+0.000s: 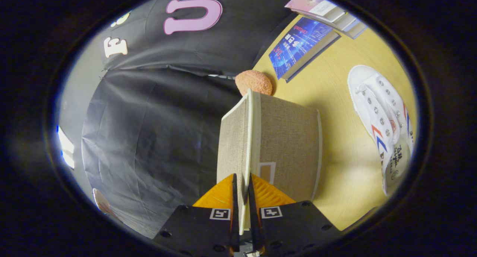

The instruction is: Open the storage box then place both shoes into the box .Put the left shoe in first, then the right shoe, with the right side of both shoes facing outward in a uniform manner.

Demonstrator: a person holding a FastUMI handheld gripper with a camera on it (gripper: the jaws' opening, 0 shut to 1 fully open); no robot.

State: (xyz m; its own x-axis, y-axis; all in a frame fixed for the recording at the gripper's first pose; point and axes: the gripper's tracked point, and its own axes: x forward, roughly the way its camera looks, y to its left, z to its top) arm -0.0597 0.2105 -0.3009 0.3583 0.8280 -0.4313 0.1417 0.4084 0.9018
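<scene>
Linen lid [283, 137] is pinched by its rim between narrow fingers [241, 197] — lifted to open the box; white shoe [384, 122] waits right.

A blue book [302, 48] and stacked books [328, 12] lie far right on the surface [335, 100]; an orange sponge [254, 81] sits nearer.

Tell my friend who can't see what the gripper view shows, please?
The gripper is shut on the edge of the beige fabric box lid, lifted over a wooden table. A white shoe lies beside it; books and an orange fuzzy ball lie beyond.
</scene>
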